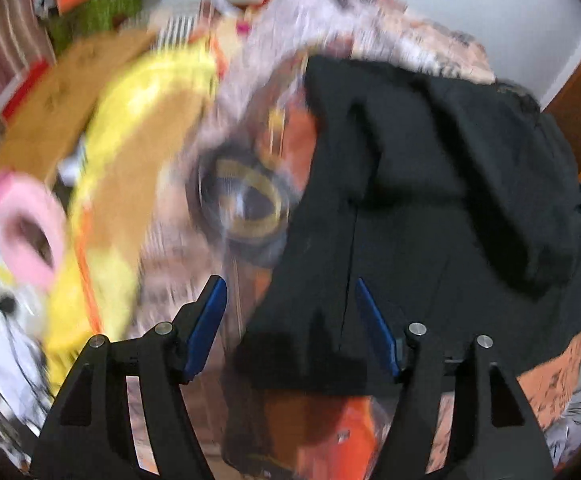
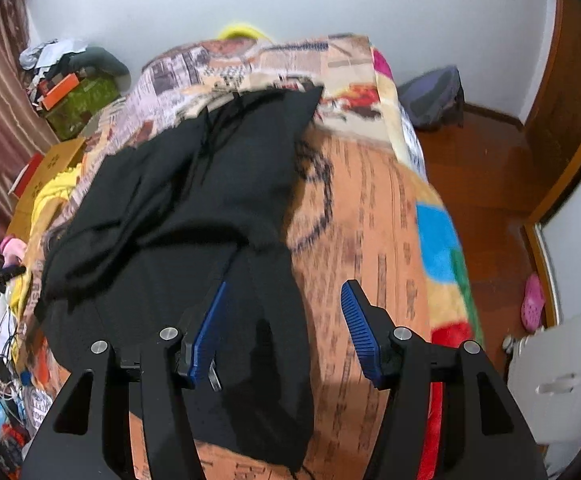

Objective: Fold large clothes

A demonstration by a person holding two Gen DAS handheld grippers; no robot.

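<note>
My left gripper [image 1: 290, 312] and my right gripper [image 2: 284, 312] both hang with their jaws spread and nothing between them, poised above the near end of the black garment [image 2: 194, 216], which lies on the bed [image 2: 362, 208] over a patterned blanket [image 2: 374, 240]. I judge the folding only partly done: one dark flap already lies crosswise over the middle of the cloth, yet the piece is long and lumpy, its near edge trails toward me, and no neat stack has formed, so further folds and smoothing remain. The fabric looks matte, soft and fairly thick, slumping in broad rolls rather than sharp creases; a seam or cord runs down its length in the right wrist view. The blanket under it is plush, printed in orange newsprint with blue, green and red patches. My left view is smeared by motion, showing only a yellow cloth [image 1: 138, 132] beside the bed.
</note>
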